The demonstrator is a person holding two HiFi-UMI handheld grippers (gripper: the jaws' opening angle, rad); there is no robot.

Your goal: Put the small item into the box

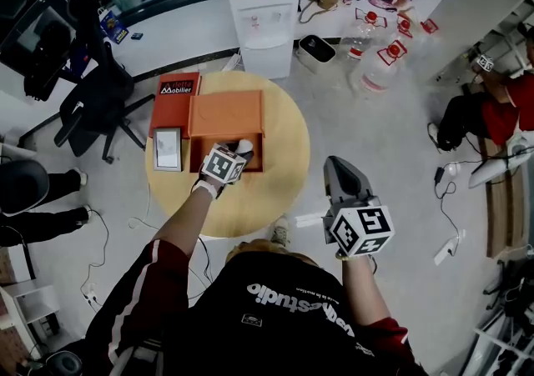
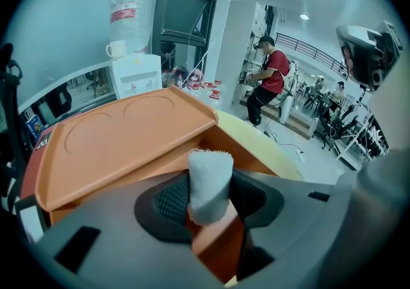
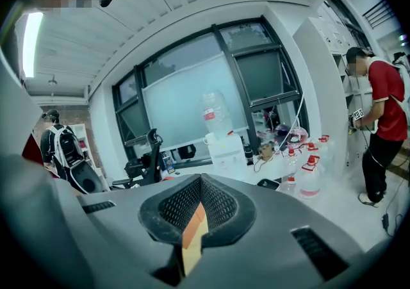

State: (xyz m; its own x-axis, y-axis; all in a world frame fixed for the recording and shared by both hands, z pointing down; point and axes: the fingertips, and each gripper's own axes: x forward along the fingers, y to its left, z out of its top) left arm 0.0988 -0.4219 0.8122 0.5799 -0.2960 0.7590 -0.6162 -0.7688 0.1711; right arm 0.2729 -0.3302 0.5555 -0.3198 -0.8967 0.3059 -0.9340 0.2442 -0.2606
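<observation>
A small white cloth roll (image 2: 210,182) stands upright between the pads of my left gripper (image 2: 210,203), which is shut on it. In the head view the left gripper (image 1: 241,152) holds the roll (image 1: 244,147) over the open orange box (image 1: 255,164) on the round wooden table (image 1: 284,187). The box's lid (image 1: 225,113) lies flipped back behind it and fills the left gripper view as a lid (image 2: 122,137). My right gripper (image 1: 337,164) hangs off the table's right edge, jaws together and empty, and its pads (image 3: 214,201) meet in its own view.
A red box (image 1: 176,91) and a grey flat case (image 1: 167,149) lie left of the orange box. A water dispenser (image 1: 265,16) and water bottles (image 1: 380,66) stand beyond the table. An office chair (image 1: 92,103) is at the left. A person (image 3: 381,108) stands far right.
</observation>
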